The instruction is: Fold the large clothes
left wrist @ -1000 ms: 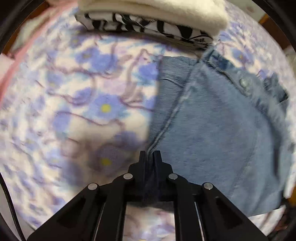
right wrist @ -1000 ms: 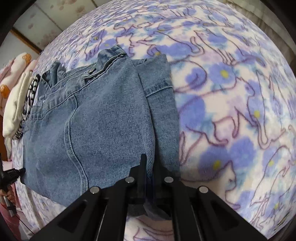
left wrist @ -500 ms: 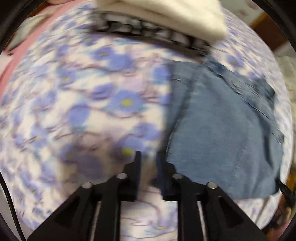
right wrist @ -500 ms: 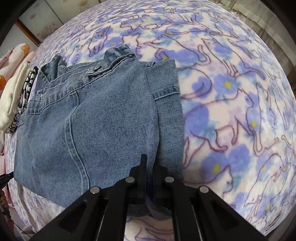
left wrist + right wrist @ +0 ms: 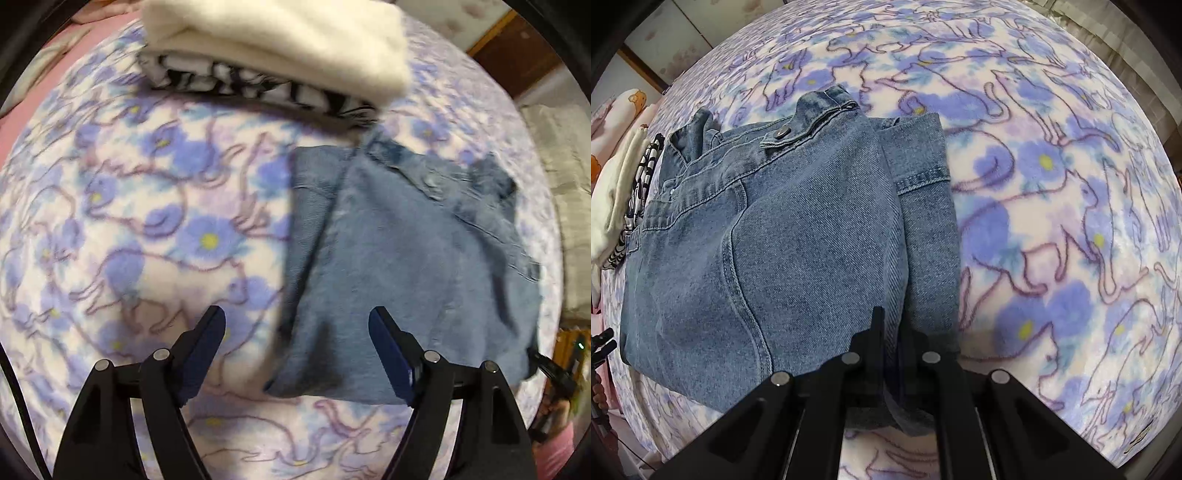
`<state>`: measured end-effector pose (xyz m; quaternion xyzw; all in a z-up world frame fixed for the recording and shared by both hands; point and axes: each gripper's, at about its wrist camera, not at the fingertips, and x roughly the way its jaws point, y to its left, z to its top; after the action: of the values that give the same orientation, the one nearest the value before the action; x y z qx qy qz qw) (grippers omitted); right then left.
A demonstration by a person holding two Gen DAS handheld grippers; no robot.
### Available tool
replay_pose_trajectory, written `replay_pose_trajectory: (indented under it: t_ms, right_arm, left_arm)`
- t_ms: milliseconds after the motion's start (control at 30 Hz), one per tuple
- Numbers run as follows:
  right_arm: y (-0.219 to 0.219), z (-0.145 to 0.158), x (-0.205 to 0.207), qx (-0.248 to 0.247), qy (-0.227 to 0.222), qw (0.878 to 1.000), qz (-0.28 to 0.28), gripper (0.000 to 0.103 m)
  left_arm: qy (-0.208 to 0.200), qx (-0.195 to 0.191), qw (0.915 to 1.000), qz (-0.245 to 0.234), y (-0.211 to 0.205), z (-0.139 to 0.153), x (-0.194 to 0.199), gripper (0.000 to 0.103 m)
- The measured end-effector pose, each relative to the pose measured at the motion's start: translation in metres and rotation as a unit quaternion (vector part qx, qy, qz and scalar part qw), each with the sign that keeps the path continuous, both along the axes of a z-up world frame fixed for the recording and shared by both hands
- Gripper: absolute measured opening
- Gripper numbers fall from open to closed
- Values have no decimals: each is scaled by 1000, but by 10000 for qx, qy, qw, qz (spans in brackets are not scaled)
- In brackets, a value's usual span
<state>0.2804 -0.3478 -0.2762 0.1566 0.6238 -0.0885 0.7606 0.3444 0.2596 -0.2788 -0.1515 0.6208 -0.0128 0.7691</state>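
A bed covered by a fleece blanket (image 5: 1052, 192) printed with purple cats and blue flowers fills both views, and everything else is best placed against the denim garment (image 5: 783, 251) lying on it. That garment, which looks like a jacket with a snap button near its collar, already sits as a compact rectangle, one panel folded over onto the body and a sleeve or side strip showing along its edge toward the open blanket. Just beyond its collar end, touching or nearly so, is a small stack of folded clothes: a cream knit (image 5: 273, 44) on top of a black-and-white patterned piece (image 5: 258, 86). From this the job seems well along, with two items done and the denim folded at least once; what is left is probably a last fold or a tidy-up and a move onto the stack. The right hand-held gripper (image 5: 892, 332) is clamped tight on the garment's near edge, a pinch of denim caught between its jaws. The left hand-held gripper (image 5: 297, 330) has just been opening; its jaws stand wide apart above the garment's near corner with nothing gripped, denim and blanket visible below them.
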Motion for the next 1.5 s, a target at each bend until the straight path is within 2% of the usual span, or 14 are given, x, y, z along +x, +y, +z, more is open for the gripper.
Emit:
replay_pose_trajectory:
  t_ms: [67, 233, 267, 333, 400, 500, 600, 800, 1033, 1167, 1233, 1367, 1433, 1500]
  right_arm:
    - [0, -1, 1, 18, 23, 10000, -26, 6]
    - [-1, -2, 1, 27, 69, 9999, -107, 7]
    - [-1, -2, 1, 28, 76, 9999, -127, 7]
    - [-1, -3, 2, 29, 97, 9998, -175, 7]
    - [-2, -3, 2, 16, 113, 9997, -212, 7]
    - [-2, -1, 3, -45, 125, 9995, -276, 7]
    - [3, 5, 7, -120, 47, 9994, -317, 7]
    - [31, 24, 16, -308, -177, 9993, 145, 7]
    - [41, 28, 23, -386, -186, 9983, 397, 6]
    - [31, 18, 8, -1013, 146, 9942, 318, 3]
    - [17, 10, -3, -728, 175, 9972, 70, 3]
    - [3, 9, -7, -335, 200, 9986, -363, 3]
    - [1, 20, -2, -143, 5, 9987, -484, 9]
    - [2, 33, 5, -84, -322, 9989, -332, 12]
  left_arm:
    - [138, -141, 9995, -261, -10, -6, 6, 79]
    - [395, -55, 9967, -709, -37, -27, 12, 77]
    - [425, -29, 9961, -767, -40, -32, 16, 72]
    - [495, 1, 9958, -776, -43, -41, 20, 48]
    - [718, 114, 9954, -631, -44, -58, 29, 13]
    - [767, 23, 9962, -409, -44, -60, 32, 4]
    - [571, 377, 9970, -355, -51, -49, 28, 3]
    - [366, 551, 9978, -90, -46, -22, 12, 2]
    - [611, 605, 9962, 117, -16, -32, -12, 3]
    - [616, 809, 9948, 25, -21, -38, -15, 3]
    - [665, 860, 9941, 11, -22, -38, -15, 4]
    - [703, 1288, 9889, -249, -38, -38, -3, 9]
    - [558, 1506, 9861, -422, -47, -30, 6, 13]
    - [259, 1517, 9866, -545, -52, -17, 15, 31]
